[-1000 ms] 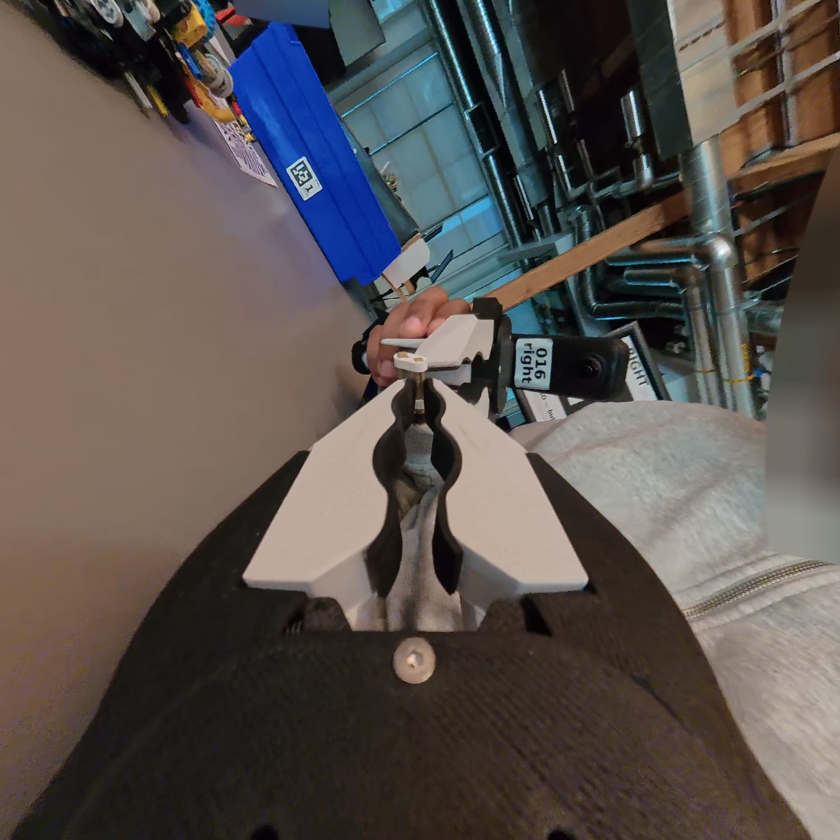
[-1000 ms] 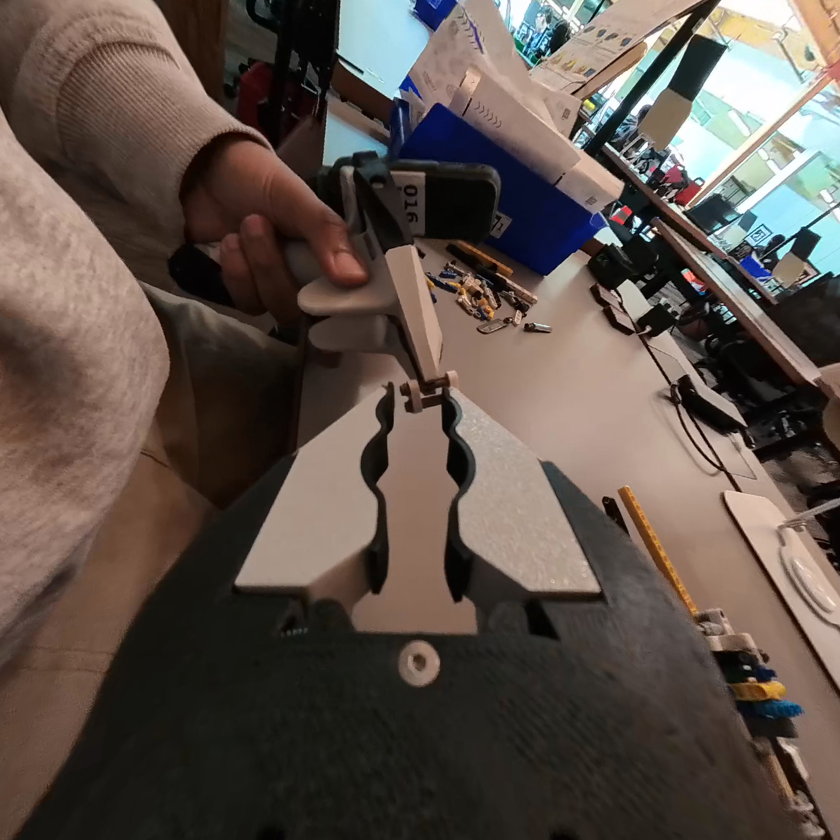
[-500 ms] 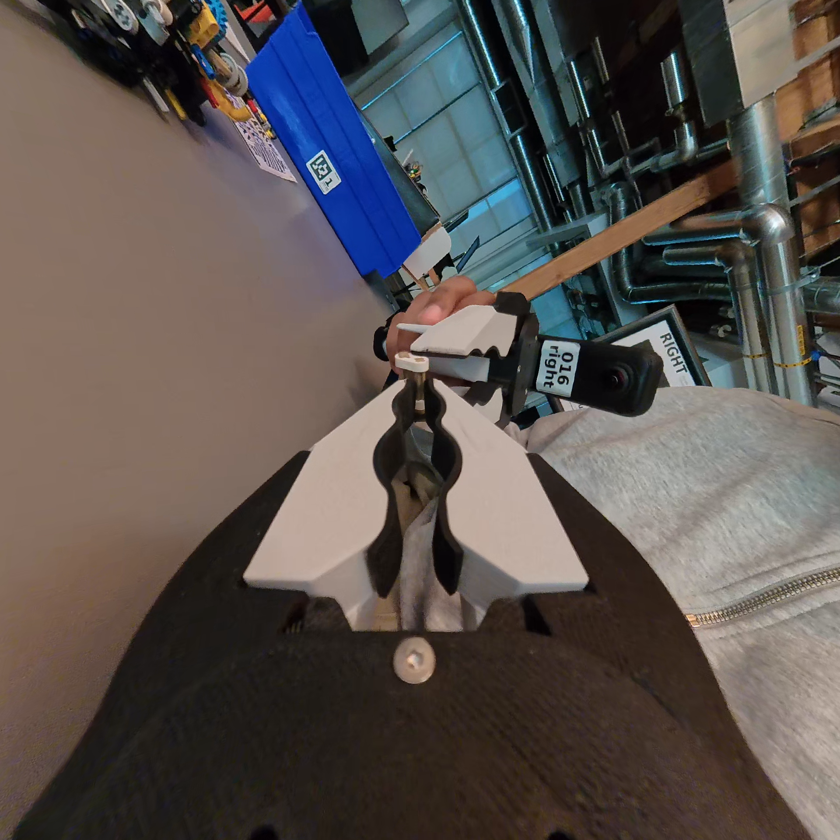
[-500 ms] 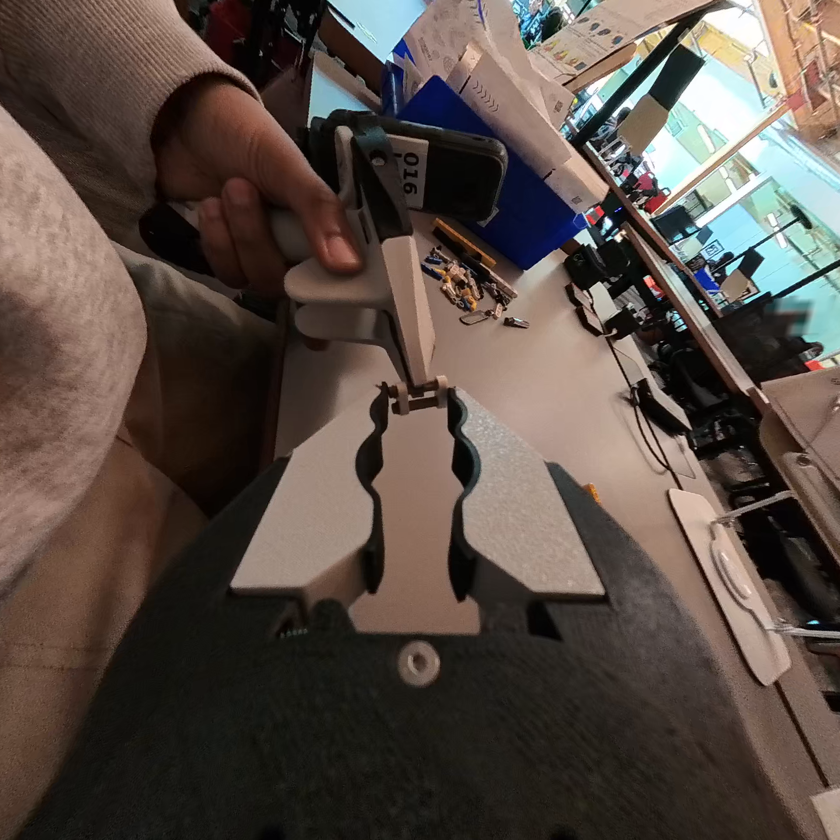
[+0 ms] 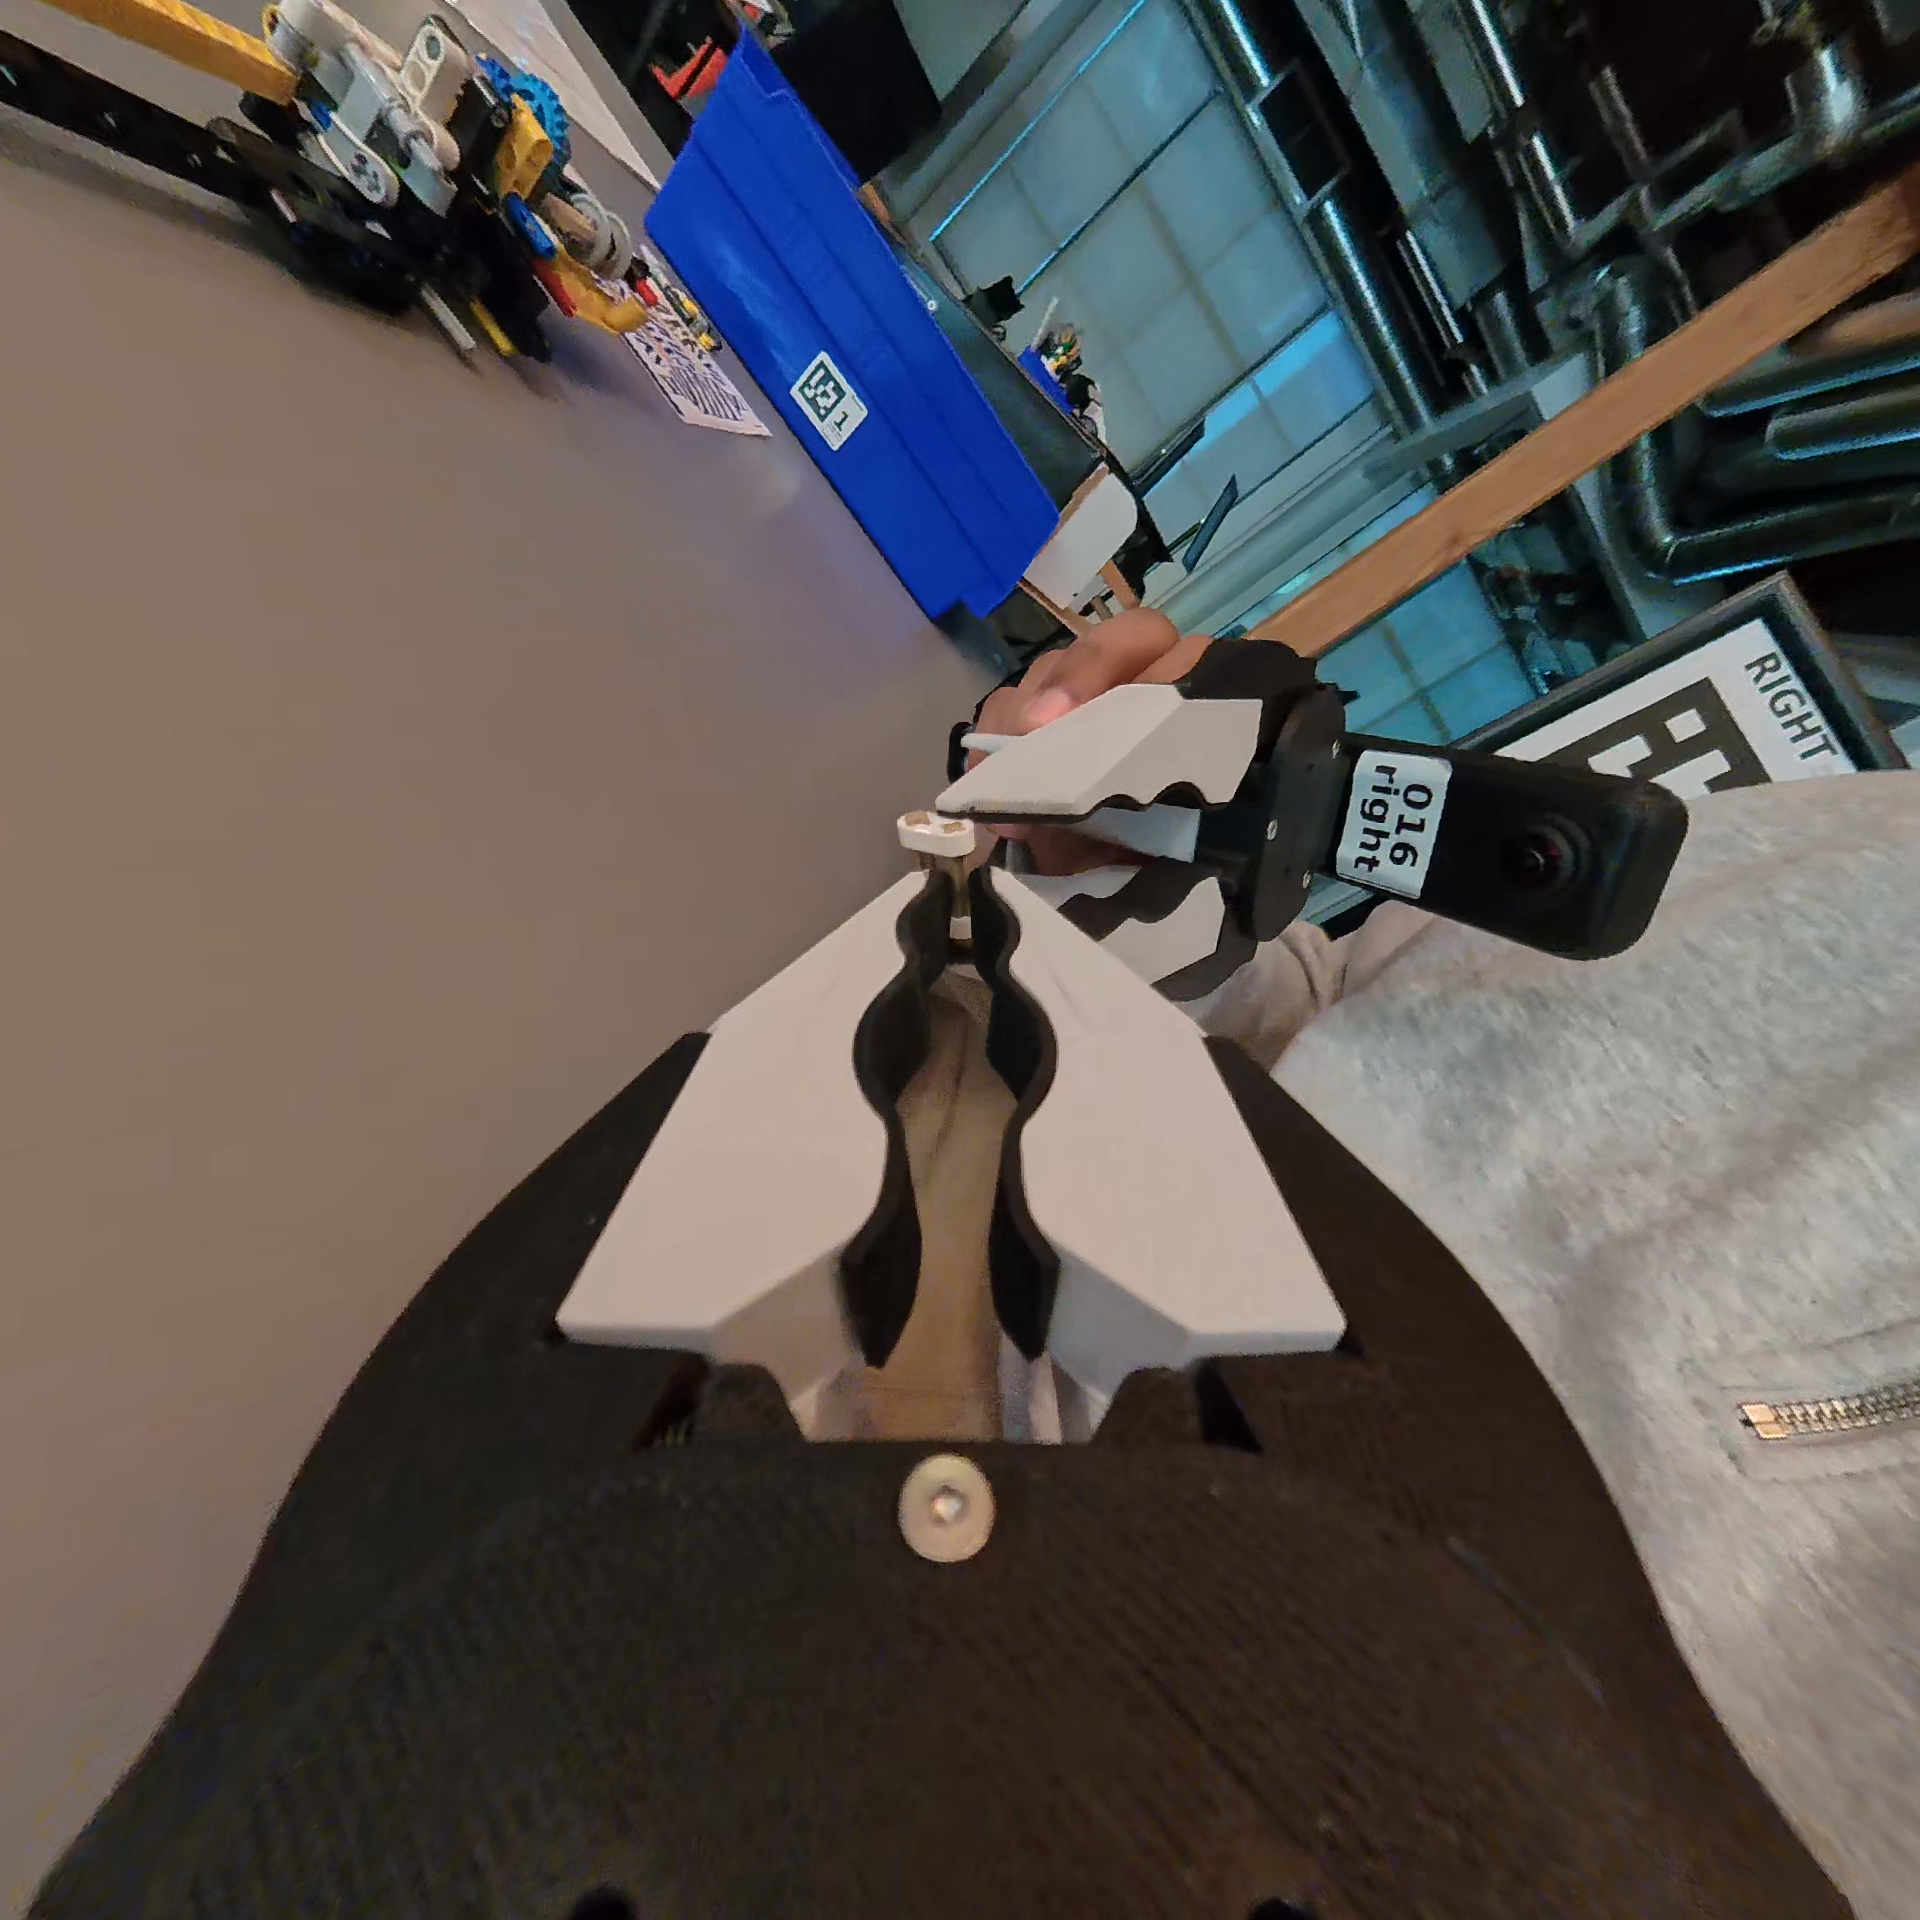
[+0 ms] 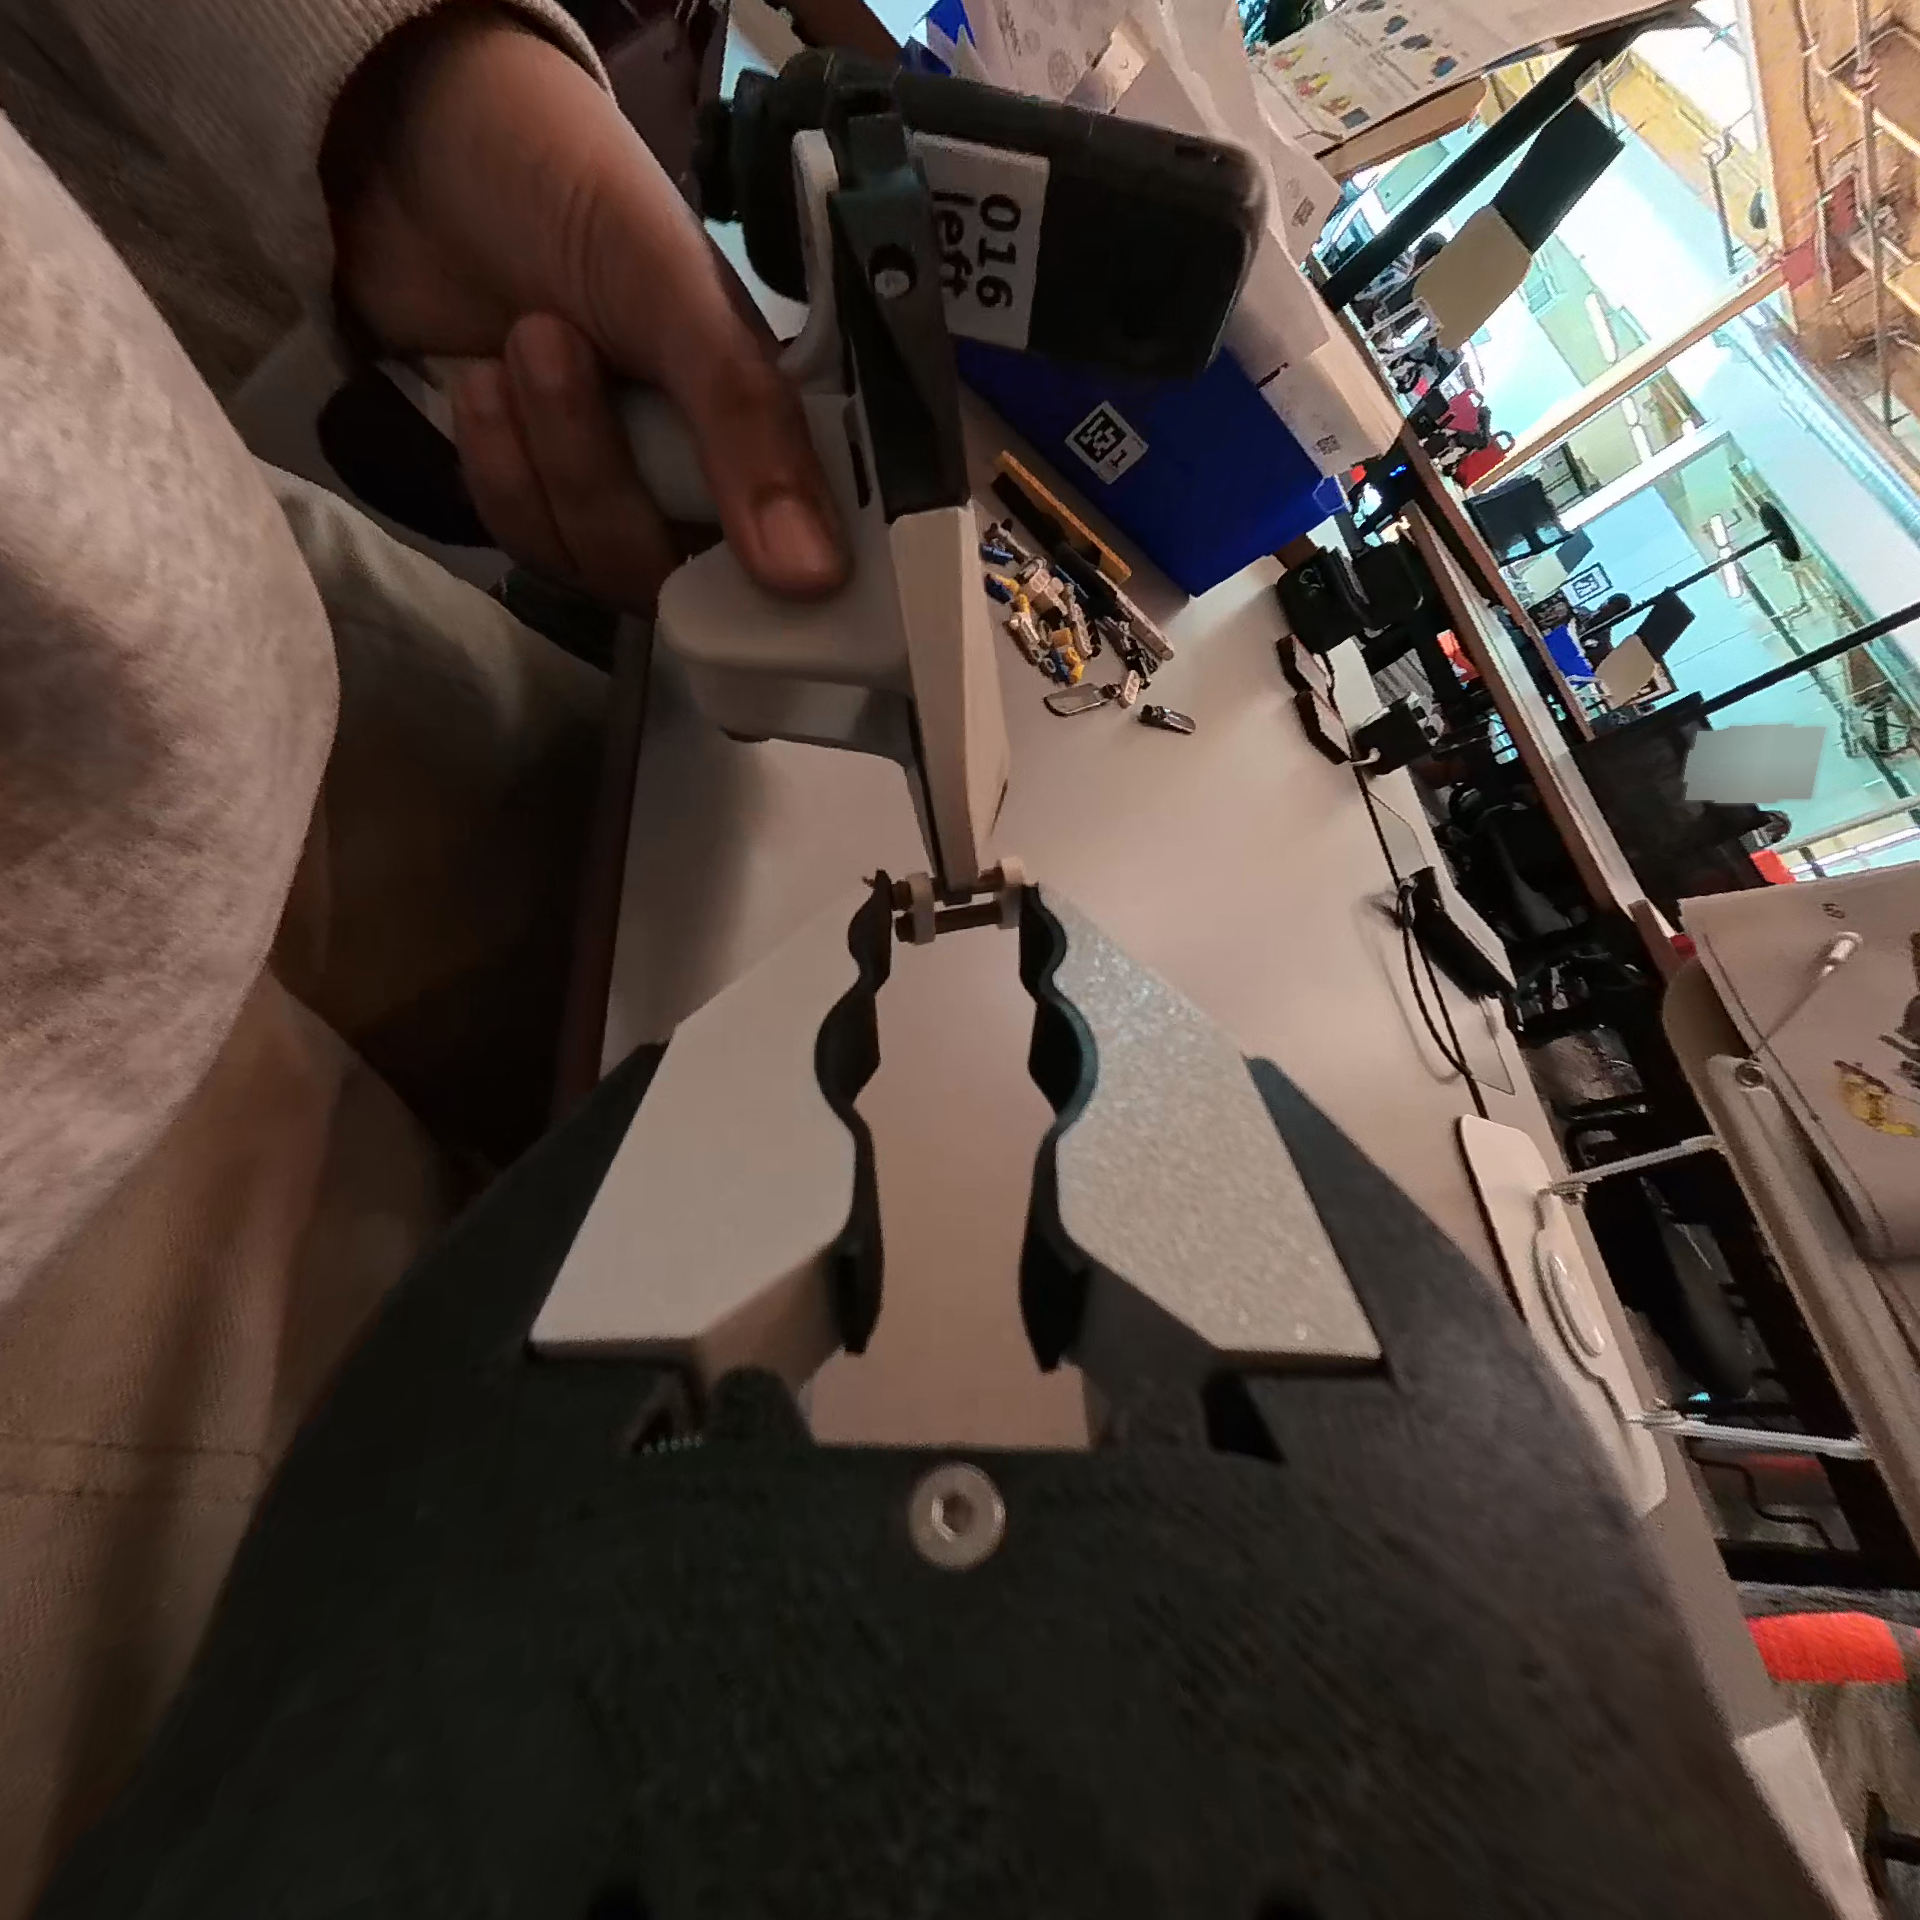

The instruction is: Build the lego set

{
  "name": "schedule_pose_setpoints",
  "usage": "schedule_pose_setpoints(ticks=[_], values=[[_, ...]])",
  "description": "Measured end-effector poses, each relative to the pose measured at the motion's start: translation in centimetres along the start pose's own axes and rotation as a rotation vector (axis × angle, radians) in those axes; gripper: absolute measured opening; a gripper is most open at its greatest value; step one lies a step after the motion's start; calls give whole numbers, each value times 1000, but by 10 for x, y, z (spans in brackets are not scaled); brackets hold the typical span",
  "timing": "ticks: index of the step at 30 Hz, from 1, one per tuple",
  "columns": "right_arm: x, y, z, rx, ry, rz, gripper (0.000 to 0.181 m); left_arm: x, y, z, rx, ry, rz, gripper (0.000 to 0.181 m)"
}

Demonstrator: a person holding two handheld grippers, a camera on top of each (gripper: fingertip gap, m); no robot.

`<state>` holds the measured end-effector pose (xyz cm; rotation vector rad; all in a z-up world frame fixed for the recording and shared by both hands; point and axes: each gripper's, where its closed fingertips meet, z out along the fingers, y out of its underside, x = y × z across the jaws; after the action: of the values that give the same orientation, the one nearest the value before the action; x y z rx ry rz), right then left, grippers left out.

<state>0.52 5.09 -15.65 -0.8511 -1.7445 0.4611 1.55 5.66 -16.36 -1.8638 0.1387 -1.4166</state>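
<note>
The lego piece (image 5: 935, 831), a small white connector on a tan axle, sits at both claws' tips: the left gripper (image 5: 951, 904) is clamped on the axle, and the right gripper (image 6: 951, 904) pinches the piece (image 6: 956, 902) end to end. Only the left view shows the half-built model (image 5: 416, 156) on the table (image 5: 364, 727); only the right view shows the loose parts (image 6: 1060, 613) by the blue bin (image 6: 1174, 447).

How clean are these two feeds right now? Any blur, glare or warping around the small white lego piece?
Left wrist view: small white lego piece sharp at the left tongs; grey sweatshirt smeared by motion; fisheye bends the grey table. Right wrist view: the piece readable between the right tongs; bright windows wash out; foreground dim.
</note>
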Motion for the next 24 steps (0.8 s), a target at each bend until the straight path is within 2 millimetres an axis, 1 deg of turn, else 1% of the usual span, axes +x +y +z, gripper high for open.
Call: schedule_pose_setpoints(ticks=[10,24], values=[[-8,5,2,-47,-33,-5,23,-8,6,0,-48,-57,53,3],[-15,8,0,-82,-71,15,22,-11,11,1,-88,-75,68,2]])
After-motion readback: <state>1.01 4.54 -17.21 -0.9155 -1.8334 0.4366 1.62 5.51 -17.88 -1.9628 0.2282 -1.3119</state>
